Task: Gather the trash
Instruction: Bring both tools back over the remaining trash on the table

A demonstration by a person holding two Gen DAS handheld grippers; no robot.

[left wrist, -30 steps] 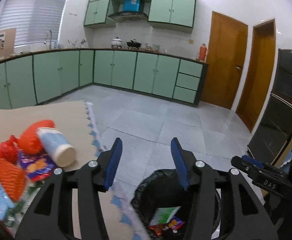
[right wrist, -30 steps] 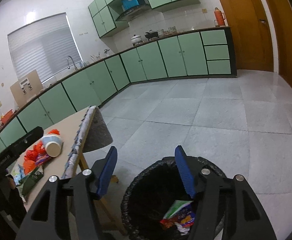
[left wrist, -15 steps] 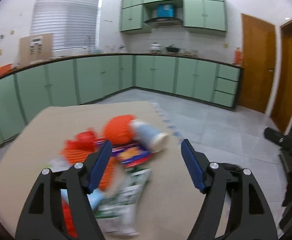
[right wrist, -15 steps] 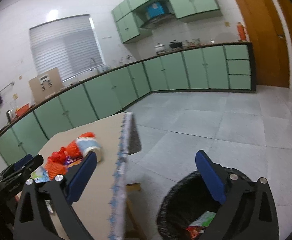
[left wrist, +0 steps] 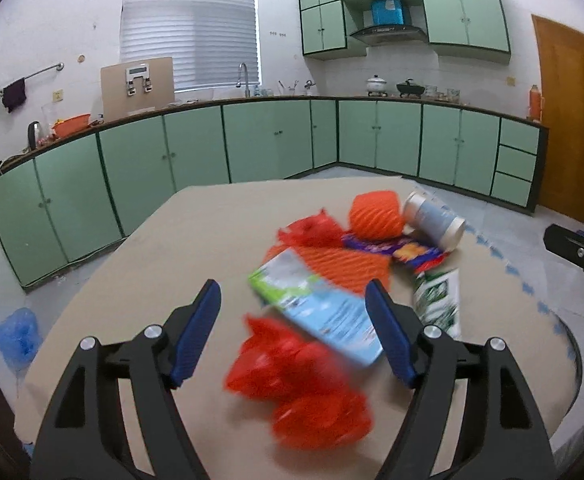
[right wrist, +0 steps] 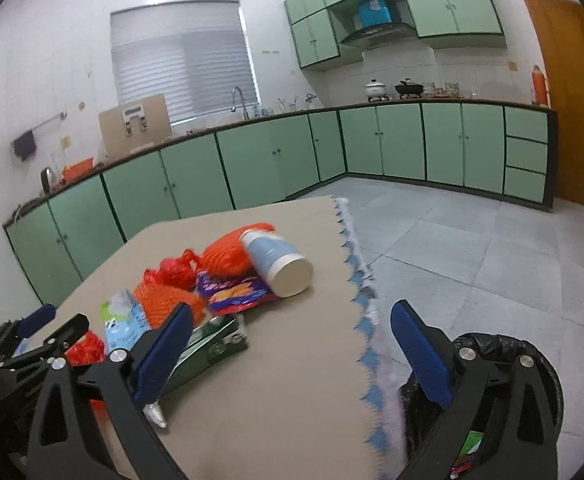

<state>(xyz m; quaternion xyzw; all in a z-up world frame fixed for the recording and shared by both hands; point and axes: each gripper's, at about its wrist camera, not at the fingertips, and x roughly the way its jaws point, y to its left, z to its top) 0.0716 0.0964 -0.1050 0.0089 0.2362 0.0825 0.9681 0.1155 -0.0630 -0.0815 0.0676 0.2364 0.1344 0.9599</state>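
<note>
Only the right wrist view shows the black bin (right wrist: 508, 350).

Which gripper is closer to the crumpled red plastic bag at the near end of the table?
Left. The left gripper hovers right over the red bag; the right gripper is off beside it, near the bin.

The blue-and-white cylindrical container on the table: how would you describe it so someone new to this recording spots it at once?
Find the tan table in the green-cabinet kitchen, then the trash pile on it. At the pile's far end, towards the scalloped edge, the cylindrical container lies on its side against an orange foam net. It is the only rigid, round piece among wrappers and netting.
</note>
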